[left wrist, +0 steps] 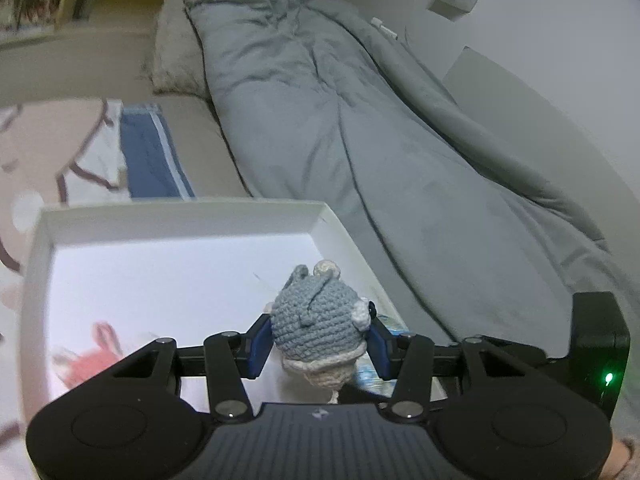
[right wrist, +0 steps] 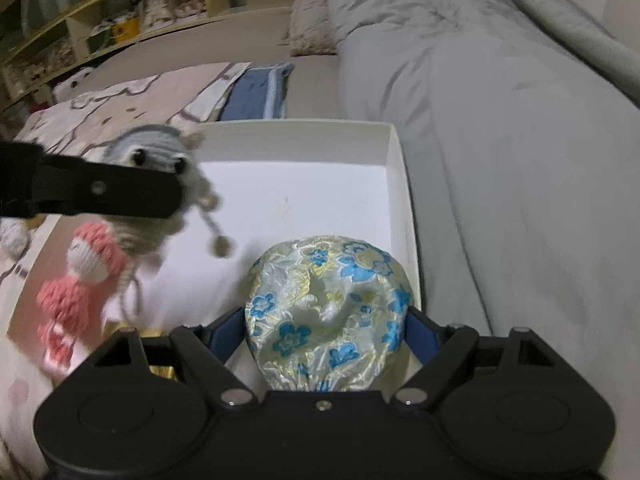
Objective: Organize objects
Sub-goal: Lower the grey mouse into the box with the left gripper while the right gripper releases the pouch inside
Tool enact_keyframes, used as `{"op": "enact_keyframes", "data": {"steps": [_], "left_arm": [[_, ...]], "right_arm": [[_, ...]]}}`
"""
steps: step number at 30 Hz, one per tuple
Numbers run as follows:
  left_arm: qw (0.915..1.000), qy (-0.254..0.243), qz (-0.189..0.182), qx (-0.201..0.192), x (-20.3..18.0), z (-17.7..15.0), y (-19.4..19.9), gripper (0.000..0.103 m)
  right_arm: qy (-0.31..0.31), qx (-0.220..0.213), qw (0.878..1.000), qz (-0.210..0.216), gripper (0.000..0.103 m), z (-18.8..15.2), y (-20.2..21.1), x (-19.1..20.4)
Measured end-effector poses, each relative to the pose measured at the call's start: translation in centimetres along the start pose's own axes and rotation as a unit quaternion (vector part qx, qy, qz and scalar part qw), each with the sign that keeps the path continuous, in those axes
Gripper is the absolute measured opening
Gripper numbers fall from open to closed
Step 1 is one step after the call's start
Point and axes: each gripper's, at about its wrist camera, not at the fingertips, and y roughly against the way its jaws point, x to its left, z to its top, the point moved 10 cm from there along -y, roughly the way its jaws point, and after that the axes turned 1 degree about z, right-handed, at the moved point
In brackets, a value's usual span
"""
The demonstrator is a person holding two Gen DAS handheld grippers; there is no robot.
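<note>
My left gripper (left wrist: 318,338) is shut on a grey-blue crochet doll (left wrist: 316,316) and holds it above the white box (left wrist: 180,216). The doll (right wrist: 152,152) and the left gripper's finger (right wrist: 100,196) also show in the right wrist view, over the box's left side. My right gripper (right wrist: 326,332) is shut on a floral brocade pouch (right wrist: 326,304), white with blue and yellow flowers, over the near right part of the box (right wrist: 396,184). A pink crochet doll (right wrist: 76,280) lies at the box's left edge; it shows blurred in the left wrist view (left wrist: 92,356).
The box sits on a bed. A grey duvet (left wrist: 400,140) runs along the right side. A patterned blanket (right wrist: 120,100) and a blue cloth (right wrist: 256,96) lie beyond the box. A fluffy pillow (right wrist: 312,28) and shelves (right wrist: 100,20) are at the back.
</note>
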Motion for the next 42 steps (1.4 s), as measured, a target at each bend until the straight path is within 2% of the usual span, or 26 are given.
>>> {"op": "enact_keyframes", "data": {"steps": [5, 10, 14, 19, 22, 30, 34, 39, 42], "left_arm": [[0.9988, 0.034, -0.030, 0.017, -1.2, -1.8, -0.5, 0.050], [0.9952, 0.079, -0.050, 0.031, -1.1, -3.5, -0.6, 0.050], [0.9917, 0.110, -0.051, 0.044, -0.5, -4.8, -1.1, 0.050], [0.9840, 0.161, -0.058, 0.048, 0.6, -6.0, -1.5, 0.050], [0.9805, 0.181, -0.047, 0.059, 1.6, -7.0, -2.1, 0.050], [0.9848, 0.157, -0.032, 0.068, 2.4, -7.7, -1.4, 0.050], [0.9896, 0.119, -0.003, 0.081, 2.7, -7.7, -0.7, 0.050], [0.9917, 0.091, 0.020, 0.088, 2.6, -7.5, -0.3, 0.050], [0.9931, 0.068, 0.029, 0.091, 2.1, -7.3, -0.1, 0.051]], "right_arm": [[0.039, 0.013, 0.999, -0.004, 0.084, -1.3, 0.2, 0.7], [0.031, 0.020, 0.999, 0.001, 0.084, -2.3, 0.6, 0.8], [0.018, 0.024, 1.000, 0.000, 0.084, -2.4, 0.5, 0.5], [0.035, 0.033, 0.999, -0.015, 0.084, -2.5, 0.0, 0.7], [0.037, 0.034, 0.999, -0.013, 0.084, -2.4, -0.1, 0.6], [0.020, 0.036, 0.999, -0.007, 0.084, -2.4, -0.3, 0.4], [0.011, 0.034, 0.999, -0.007, 0.084, -2.3, -0.2, 0.4], [-0.071, 0.029, 0.997, 0.026, 0.088, -1.7, 0.6, -0.7], [-0.090, 0.024, 0.995, 0.034, 0.089, -1.1, 1.5, -1.0]]}}
